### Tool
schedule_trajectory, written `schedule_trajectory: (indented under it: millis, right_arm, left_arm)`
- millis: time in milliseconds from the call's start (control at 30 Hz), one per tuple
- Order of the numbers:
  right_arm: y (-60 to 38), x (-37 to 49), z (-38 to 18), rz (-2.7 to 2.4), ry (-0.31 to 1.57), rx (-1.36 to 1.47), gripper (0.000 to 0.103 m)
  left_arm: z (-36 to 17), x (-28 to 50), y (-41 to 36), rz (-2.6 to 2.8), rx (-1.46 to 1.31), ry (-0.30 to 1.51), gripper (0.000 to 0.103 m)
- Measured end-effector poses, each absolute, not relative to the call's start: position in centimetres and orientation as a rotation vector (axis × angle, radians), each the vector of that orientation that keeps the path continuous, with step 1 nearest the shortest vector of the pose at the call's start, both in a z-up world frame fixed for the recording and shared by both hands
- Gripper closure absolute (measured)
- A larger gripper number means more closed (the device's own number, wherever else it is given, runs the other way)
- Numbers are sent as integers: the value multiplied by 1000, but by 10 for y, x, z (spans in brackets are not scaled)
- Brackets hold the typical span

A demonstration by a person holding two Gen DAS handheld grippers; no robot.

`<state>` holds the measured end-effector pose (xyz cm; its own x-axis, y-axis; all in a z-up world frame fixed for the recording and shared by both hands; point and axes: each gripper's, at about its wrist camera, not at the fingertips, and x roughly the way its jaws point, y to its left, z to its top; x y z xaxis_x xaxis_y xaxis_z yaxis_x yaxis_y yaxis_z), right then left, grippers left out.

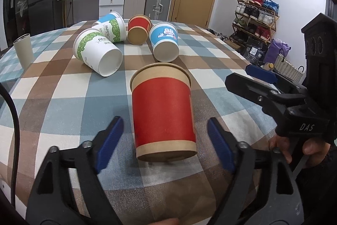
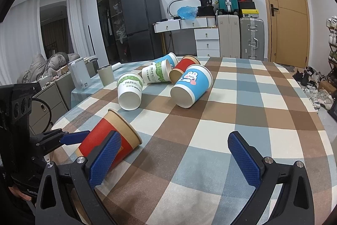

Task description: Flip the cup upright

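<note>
A red and brown paper cup (image 1: 163, 113) lies on its side on the checked tablecloth (image 1: 63, 88), its base toward my left gripper. My left gripper (image 1: 166, 142) is open, its blue pads on either side of the cup's base end without touching. The same cup (image 2: 109, 138) shows at the lower left of the right wrist view, mouth pointing right. My right gripper (image 2: 174, 158) is open and empty over the cloth, to the right of the cup. It also shows in the left wrist view (image 1: 250, 75).
Several more cups lie on their sides further back: two white and green (image 1: 99, 52), one red (image 1: 138, 30), one blue with a cartoon (image 1: 165, 43). A grey tumbler (image 1: 23, 50) stands upright at the table's left edge. Suitcases, drawers and a shoe rack stand beyond.
</note>
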<state>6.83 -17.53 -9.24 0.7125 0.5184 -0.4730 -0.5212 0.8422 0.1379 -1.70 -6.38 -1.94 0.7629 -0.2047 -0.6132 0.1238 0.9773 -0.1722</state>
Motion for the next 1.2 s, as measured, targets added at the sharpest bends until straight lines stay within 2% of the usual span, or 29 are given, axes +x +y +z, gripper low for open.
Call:
schedule_trajectory:
  millis: [67, 167, 200, 600, 1067, 1200]
  right_arm:
    - [-177, 69, -92, 577, 525, 8, 0]
    - [-179, 70, -90, 571, 529, 19, 0]
    - [-180, 71, -89, 570, 529, 24, 0]
    - [-172, 79, -83, 565, 676, 106, 0]
    - [-126, 88, -93, 676, 850, 125, 0]
    - [-118, 96, -99, 721, 914, 184, 3]
  left_arm:
    - [-16, -18, -61, -186, -128, 665, 17]
    - [-10, -20, -55, -186, -136, 648, 2]
    - [-8, -22, -51, -185, -142, 638, 1]
    - [10, -33, -10, -137, -139, 532, 1]
    - [-1, -24, 15, -70, -135, 521, 1]
    - [-5, -22, 18, -52, -128, 521, 1]
